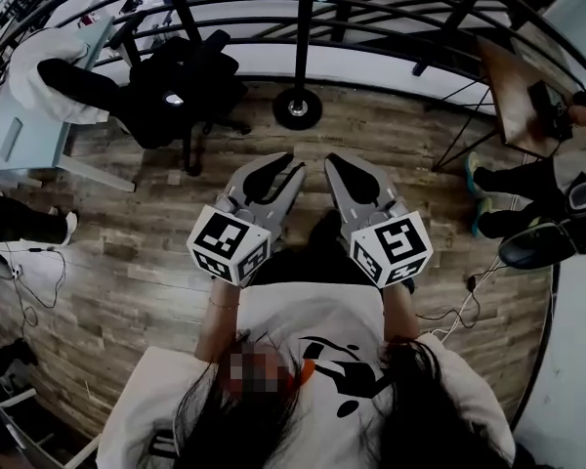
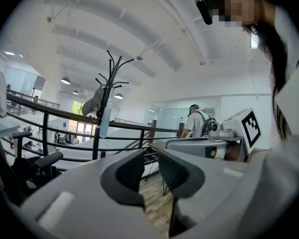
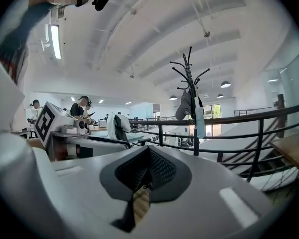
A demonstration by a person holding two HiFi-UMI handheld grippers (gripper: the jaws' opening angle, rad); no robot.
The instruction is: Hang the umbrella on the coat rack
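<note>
The black coat rack (image 1: 298, 108) stands on its round base by the railing, straight ahead of both grippers; its hooked top shows in the left gripper view (image 2: 109, 83) and the right gripper view (image 3: 190, 73). A pale blue folded umbrella (image 2: 104, 122) hangs down along the pole (image 3: 200, 119), beside a grey garment (image 3: 184, 106). My left gripper (image 1: 285, 164) is held close to my chest, jaws apart and empty (image 2: 150, 163). My right gripper (image 1: 334, 161) sits beside it with its pads pressed together and nothing between them (image 3: 148, 156). Both are well short of the rack.
A black railing (image 1: 391, 8) curves behind the rack. A black office chair (image 1: 181, 91) stands to the left, next to a white desk (image 1: 20, 125). A wooden table (image 1: 513, 86) and a person's legs (image 1: 508, 179) are at the right. Cables lie on the wooden floor.
</note>
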